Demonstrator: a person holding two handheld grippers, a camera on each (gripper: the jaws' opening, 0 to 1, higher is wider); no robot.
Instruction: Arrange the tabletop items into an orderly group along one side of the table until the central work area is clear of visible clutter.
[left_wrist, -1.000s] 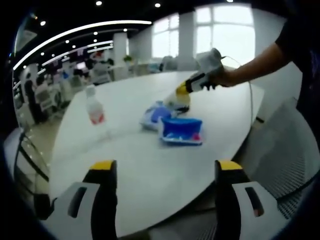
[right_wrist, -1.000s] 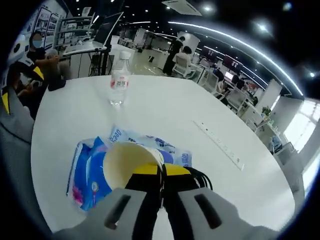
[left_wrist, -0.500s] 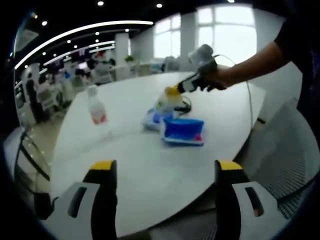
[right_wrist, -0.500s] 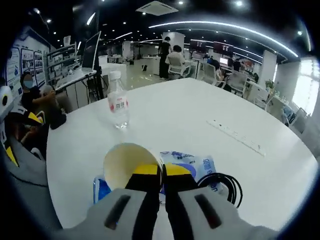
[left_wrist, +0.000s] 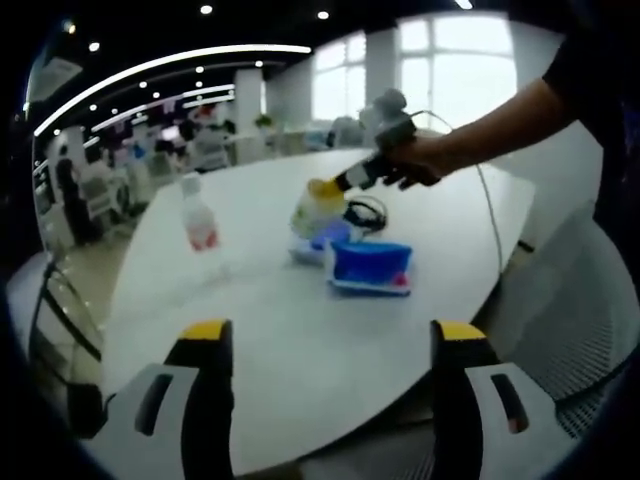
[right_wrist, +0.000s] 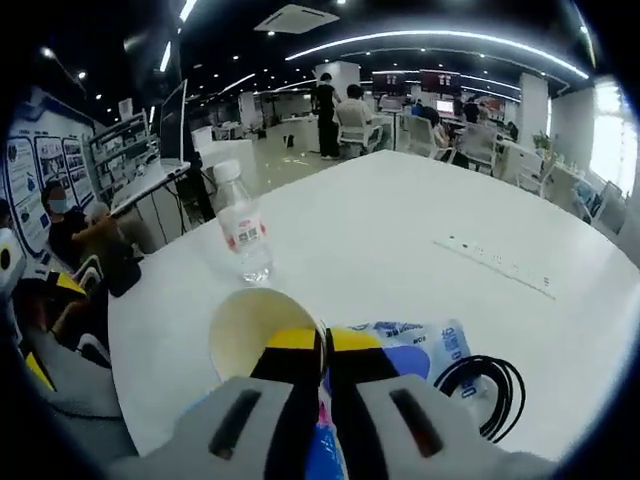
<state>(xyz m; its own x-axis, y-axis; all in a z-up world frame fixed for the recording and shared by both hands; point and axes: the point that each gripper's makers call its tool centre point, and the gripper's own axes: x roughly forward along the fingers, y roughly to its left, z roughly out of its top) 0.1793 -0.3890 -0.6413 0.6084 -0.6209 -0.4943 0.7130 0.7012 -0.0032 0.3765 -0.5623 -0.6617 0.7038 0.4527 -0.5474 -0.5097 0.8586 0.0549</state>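
In the left gripper view my right gripper (left_wrist: 327, 187) holds a pale paper cup (left_wrist: 310, 210) by its rim above the white table (left_wrist: 300, 330). Below it lie a light blue tissue pack (left_wrist: 322, 238), a bright blue pack (left_wrist: 370, 266) and a coiled black cable (left_wrist: 366, 212). A clear water bottle (left_wrist: 199, 213) with a red label stands to the left. My left gripper (left_wrist: 332, 345) hangs open at the near table edge, holding nothing. In the right gripper view the right gripper (right_wrist: 322, 342) is shut on the cup (right_wrist: 252, 328), with the bottle (right_wrist: 245, 224), tissue pack (right_wrist: 412, 340) and cable (right_wrist: 482, 386) ahead.
A long socket strip (right_wrist: 495, 266) is set into the table (right_wrist: 380, 220) farther out. A grey mesh chair (left_wrist: 570, 300) stands at the table's right edge. Desks, chairs and seated people (right_wrist: 75, 225) fill the office beyond.
My right gripper has lifted the cup and carried it leftward in the left gripper view, toward the bottle, baring the black cable. The left gripper has not moved.
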